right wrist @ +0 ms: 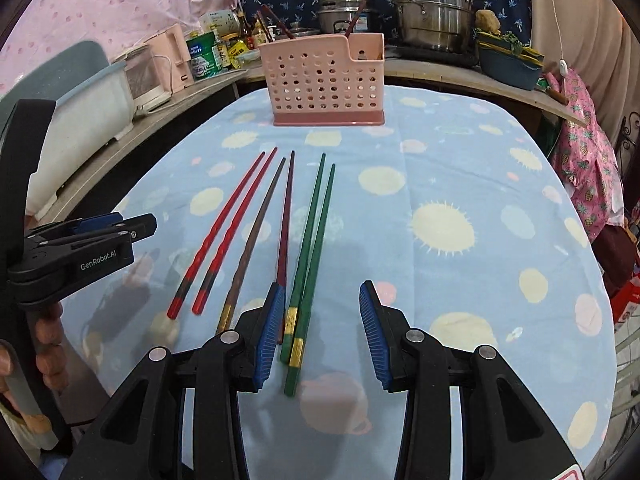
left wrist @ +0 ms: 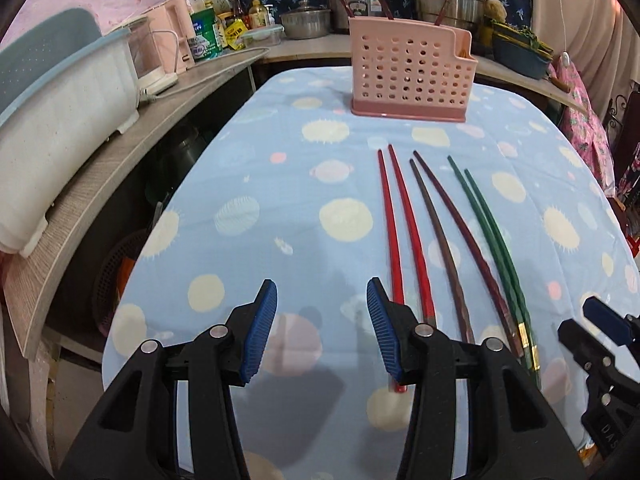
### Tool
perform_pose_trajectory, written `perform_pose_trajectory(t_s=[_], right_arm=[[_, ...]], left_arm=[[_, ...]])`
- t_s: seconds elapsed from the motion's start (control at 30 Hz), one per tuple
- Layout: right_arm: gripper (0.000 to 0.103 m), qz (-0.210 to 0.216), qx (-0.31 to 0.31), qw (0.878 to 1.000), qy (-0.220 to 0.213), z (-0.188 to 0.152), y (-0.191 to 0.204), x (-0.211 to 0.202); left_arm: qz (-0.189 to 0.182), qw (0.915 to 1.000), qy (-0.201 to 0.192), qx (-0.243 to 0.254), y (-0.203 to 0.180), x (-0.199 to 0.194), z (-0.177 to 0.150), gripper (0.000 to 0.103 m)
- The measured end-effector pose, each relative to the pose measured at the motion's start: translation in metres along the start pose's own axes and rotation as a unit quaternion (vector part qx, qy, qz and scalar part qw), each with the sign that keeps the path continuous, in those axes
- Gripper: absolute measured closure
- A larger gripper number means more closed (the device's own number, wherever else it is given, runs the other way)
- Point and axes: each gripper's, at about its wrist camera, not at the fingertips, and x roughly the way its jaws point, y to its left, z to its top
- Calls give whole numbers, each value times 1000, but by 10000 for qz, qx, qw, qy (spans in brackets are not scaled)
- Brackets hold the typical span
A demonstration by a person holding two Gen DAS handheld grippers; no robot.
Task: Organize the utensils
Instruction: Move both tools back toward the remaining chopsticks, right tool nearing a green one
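Grippers hang side by side over the near end of the desk (left wrist: 256, 152), both with jaws spread and nothing between the pads. The left gripper (left wrist: 322, 300) has bare cloth in its gap; the red chopsticks (left wrist: 400, 220) lie just to its right, and the handle end of one passes under its right finger (left wrist: 380, 320) in the left wrist view. The right gripper (right wrist: 318, 320) stands over the handle ends of the green chopsticks (right wrist: 312, 240), which show inside its gap close to its left finger (right wrist: 268, 328); whether that pad touches them cannot be told. Between the red and green pairs lie the brown chopsticks (right wrist: 260, 232), all six sticks flat on the cloth, fanned with tips pointing away toward the far side and handles toward the grippers. In the right wrist view the left gripper (right wrist: 138, 222) appears at the left edge, held by a hand (right wrist: 46, 344), level with the red pair's handles. Beyond the tips, well apart from both grippers, a pink holder (left wrist: 408, 76) stands upright at the far end of the desk, with a few dark sticks already poking out of its top. Behind it a shelf (left wrist: 120, 152) carries steel pots (right wrist: 432, 12), jars and a white tub (left wrist: 52, 120).
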Motion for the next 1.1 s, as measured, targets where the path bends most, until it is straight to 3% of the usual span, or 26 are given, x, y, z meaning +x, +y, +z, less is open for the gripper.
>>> perform_pose_trajectory(t_s=[0.27,0.53,1.1], right_arm=[[67,73,-33,9996,252,-25,10,7],[82,67,-30,9991,412,-37,11,17],[90,-65,145,9992,373,-35,-4,20]], left_arm=[[-53,9998,201,-14,-1,6,-16,58],[-143,9994,309,-43,-1,7,-25,56],[-417,9981,458,-73,-10,12,-30,51]])
